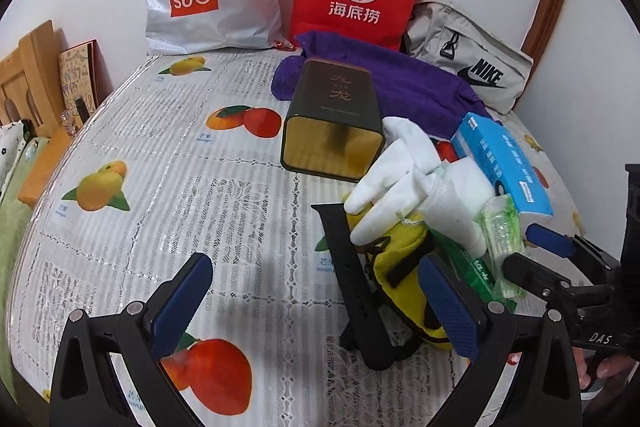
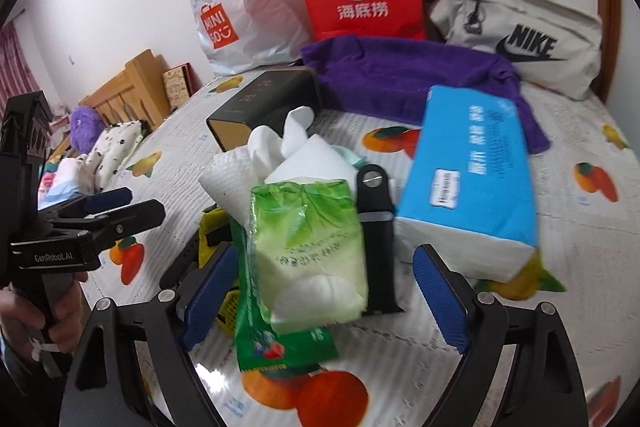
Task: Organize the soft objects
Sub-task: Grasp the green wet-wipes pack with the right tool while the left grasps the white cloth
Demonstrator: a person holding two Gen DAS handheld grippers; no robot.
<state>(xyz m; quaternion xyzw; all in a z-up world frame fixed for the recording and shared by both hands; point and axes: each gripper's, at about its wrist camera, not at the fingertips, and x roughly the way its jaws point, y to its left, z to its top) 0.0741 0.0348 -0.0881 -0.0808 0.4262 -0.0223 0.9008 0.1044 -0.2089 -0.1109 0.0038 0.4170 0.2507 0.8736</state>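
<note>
Both grippers gape: the left gripper [image 1: 316,307] by the yellow pouch [image 1: 404,267] at 3 o'clock, the right gripper [image 2: 332,295] straddling the green tissue pack [image 2: 308,247].

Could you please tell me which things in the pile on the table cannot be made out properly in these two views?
- Yellow item: left wrist view, mostly covered by the white cloth and black strap; its kind is unclear.
- Green wrapper: right wrist view, the wipes pack overlaps it; print blurred.
- Blue tissue pack: motion-blurred text.
- Dark tin: small lettering unreadable.
</note>
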